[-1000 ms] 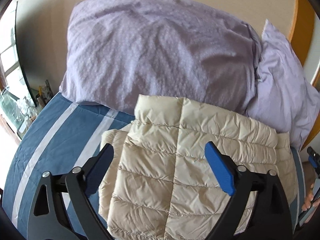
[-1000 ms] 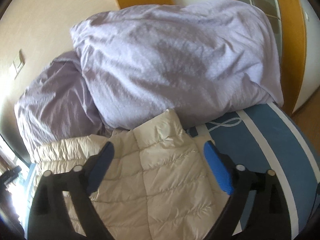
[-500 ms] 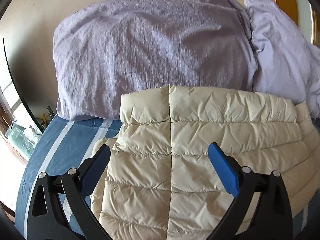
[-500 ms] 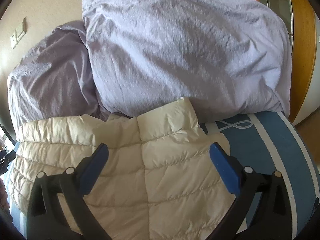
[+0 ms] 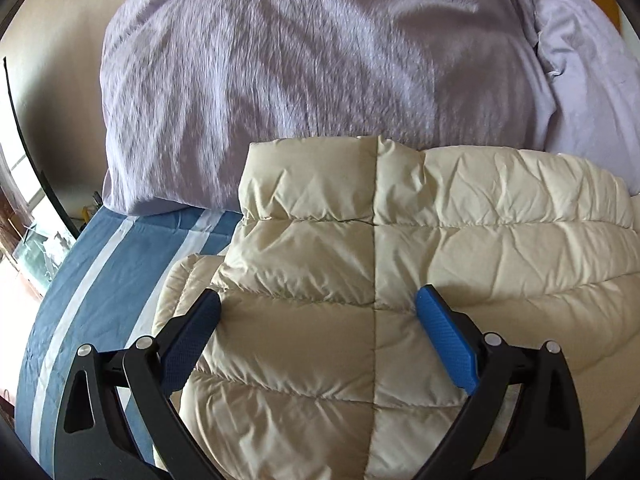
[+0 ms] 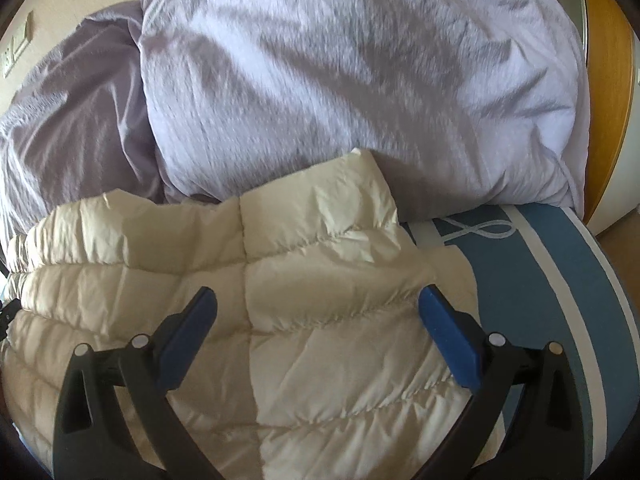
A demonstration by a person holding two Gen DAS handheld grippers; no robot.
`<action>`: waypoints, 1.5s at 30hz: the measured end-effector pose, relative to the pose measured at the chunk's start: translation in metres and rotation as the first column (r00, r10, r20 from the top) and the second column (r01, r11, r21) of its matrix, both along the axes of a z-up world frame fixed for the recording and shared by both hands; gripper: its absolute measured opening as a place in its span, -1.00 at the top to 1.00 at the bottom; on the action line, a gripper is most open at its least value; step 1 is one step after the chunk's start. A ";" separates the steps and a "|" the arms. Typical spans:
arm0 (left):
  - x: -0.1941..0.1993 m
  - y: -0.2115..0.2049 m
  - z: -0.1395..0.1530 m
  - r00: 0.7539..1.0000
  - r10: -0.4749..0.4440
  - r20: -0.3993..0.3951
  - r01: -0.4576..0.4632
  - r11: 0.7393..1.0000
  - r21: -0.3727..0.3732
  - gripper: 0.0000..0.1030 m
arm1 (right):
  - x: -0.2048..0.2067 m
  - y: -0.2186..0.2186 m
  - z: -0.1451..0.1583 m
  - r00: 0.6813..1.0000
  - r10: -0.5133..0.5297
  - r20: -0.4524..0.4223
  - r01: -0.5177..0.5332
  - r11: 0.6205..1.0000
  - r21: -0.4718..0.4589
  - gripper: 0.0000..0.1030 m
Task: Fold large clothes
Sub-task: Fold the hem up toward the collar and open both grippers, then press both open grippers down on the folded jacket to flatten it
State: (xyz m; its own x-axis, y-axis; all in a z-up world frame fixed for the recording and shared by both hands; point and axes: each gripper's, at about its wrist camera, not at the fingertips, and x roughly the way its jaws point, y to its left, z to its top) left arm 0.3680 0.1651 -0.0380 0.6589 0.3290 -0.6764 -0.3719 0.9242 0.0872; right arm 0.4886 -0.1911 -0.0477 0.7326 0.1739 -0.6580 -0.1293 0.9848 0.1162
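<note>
A cream quilted puffer jacket (image 5: pixel 360 256) lies folded on the blue striped bedsheet (image 5: pixel 100 264), its far edge against the pillows. It also shows in the right wrist view (image 6: pixel 280 280). My left gripper (image 5: pixel 318 320) is open and empty, hovering over the jacket's left part, its jaws wide apart. My right gripper (image 6: pixel 318 316) is open and empty over the jacket's right part, near its right edge.
Two large lilac pillows (image 5: pixel 320 60) (image 6: pixel 360 80) stand against the wall behind the jacket. Blue sheet with white stripes (image 6: pixel 560 280) lies bare to the right. A wooden frame (image 6: pixel 608 80) is at the far right. A sill with small items (image 5: pixel 36 240) is at the far left.
Both grippers have moved forward and lower toward the jacket and pillows, which now look larger. Both stay open and the jacket has not moved.
</note>
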 end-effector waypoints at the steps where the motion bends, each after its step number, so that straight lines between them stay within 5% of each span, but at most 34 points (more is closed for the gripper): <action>1: 0.002 0.000 -0.002 1.000 0.001 -0.001 -0.001 1.000 0.007 -0.93 | 0.002 0.002 -0.003 1.000 -0.003 -0.004 0.003 1.000 -0.013 -0.96; 7: 0.012 0.002 -0.008 1.000 0.019 -0.014 -0.019 1.000 0.020 -0.95 | 0.012 0.010 -0.014 1.000 -0.018 -0.025 0.016 0.998 -0.066 -0.96; 17: 0.024 0.016 -0.014 0.999 0.032 -0.038 -0.034 0.998 -0.058 -0.97 | 0.029 0.018 -0.024 0.996 -0.033 -0.084 0.025 0.995 -0.094 -0.97; 45: 0.041 0.024 -0.028 0.995 0.024 -0.092 -0.033 0.994 -0.103 -0.97 | 0.077 0.025 -0.046 0.988 -0.030 -0.154 0.015 0.995 -0.100 -0.97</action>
